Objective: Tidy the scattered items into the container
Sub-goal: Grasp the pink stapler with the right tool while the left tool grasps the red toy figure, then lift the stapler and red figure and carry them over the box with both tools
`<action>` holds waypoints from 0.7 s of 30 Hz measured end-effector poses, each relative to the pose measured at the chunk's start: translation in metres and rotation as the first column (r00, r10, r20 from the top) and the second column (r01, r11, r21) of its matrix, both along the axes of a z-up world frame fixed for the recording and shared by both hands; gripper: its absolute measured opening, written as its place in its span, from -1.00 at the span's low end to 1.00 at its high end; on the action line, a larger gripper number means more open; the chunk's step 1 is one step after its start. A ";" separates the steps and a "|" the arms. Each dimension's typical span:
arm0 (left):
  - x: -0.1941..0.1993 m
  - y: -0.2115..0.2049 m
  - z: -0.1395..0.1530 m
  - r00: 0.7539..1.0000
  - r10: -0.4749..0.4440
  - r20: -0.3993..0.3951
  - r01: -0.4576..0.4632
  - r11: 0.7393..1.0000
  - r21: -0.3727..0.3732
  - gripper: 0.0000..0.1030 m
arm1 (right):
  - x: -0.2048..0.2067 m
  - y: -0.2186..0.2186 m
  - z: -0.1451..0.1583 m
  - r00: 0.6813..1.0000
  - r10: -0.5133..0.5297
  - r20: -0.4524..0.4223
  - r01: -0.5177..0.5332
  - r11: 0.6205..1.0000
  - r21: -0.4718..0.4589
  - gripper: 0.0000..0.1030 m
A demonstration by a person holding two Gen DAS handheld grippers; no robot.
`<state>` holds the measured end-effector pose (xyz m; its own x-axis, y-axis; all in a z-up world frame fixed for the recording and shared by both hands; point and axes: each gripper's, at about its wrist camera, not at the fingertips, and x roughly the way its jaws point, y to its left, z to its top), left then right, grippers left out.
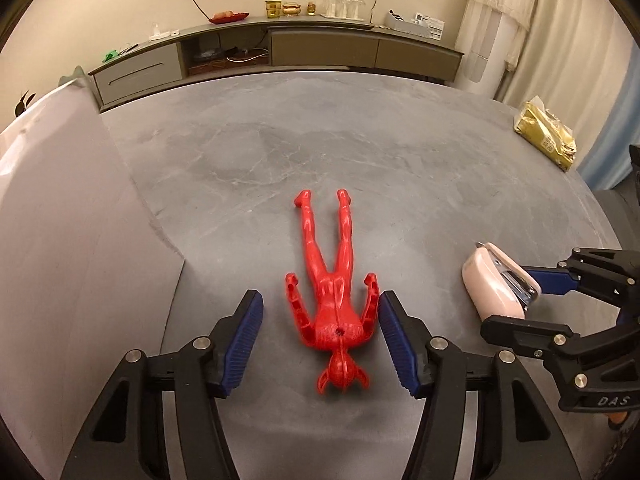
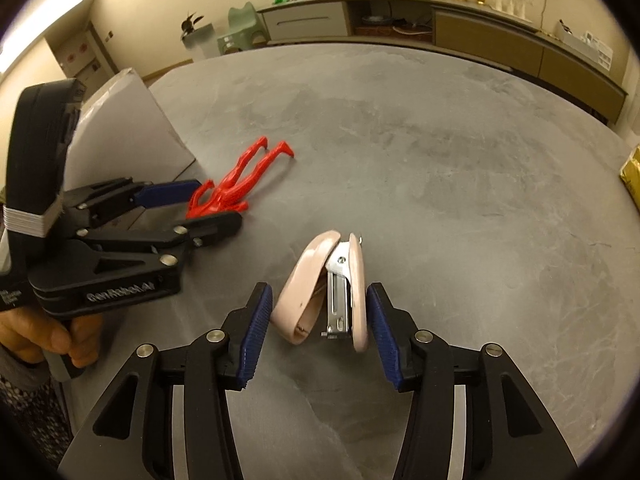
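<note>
Two ribbed-pad grippers (image 1: pixel 320 340) (image 2: pixel 320 330) agape, perhaps touching: glossy red figurine (image 1: pixel 334 300), pink stapler (image 2: pixel 324 292).

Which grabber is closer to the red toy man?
Left. The left gripper has its open fingers either side of the red figure. The right gripper is off to the side, around the pink stapler.

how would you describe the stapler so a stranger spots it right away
On the grey stone table, look between the open jaws of the right gripper. The stapler lies there on its side, pale pink with a metal core, unlike the bright red figure to its left.
</note>
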<state>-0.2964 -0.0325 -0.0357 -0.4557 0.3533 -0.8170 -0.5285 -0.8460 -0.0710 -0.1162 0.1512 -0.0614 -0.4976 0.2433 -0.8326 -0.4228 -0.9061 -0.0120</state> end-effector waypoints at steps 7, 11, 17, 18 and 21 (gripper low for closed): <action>-0.006 0.007 0.001 0.999 -0.033 0.004 0.033 0.999 0.019 -0.07 | 0.005 0.008 0.004 0.999 -0.036 -0.006 0.036 0.997 -0.061 -0.08; 0.002 -0.003 0.008 1.000 -0.020 0.013 0.019 0.998 0.057 -0.08 | 0.008 0.010 0.007 0.999 -0.054 -0.007 0.053 0.992 -0.114 -0.09; 0.023 -0.021 0.023 1.000 0.007 0.020 -0.009 0.993 0.116 -0.08 | 0.012 0.007 0.011 0.998 -0.065 -0.014 0.061 0.982 -0.178 -0.09; 0.028 -0.024 0.025 1.000 0.007 0.020 -0.010 0.993 0.121 -0.08 | 0.012 0.006 0.011 0.998 -0.064 -0.014 0.061 0.980 -0.188 -0.09; 0.041 -0.029 0.030 1.000 0.006 0.018 -0.009 0.991 0.132 -0.08 | 0.014 -0.001 0.013 0.998 -0.061 -0.016 0.057 0.980 -0.193 -0.09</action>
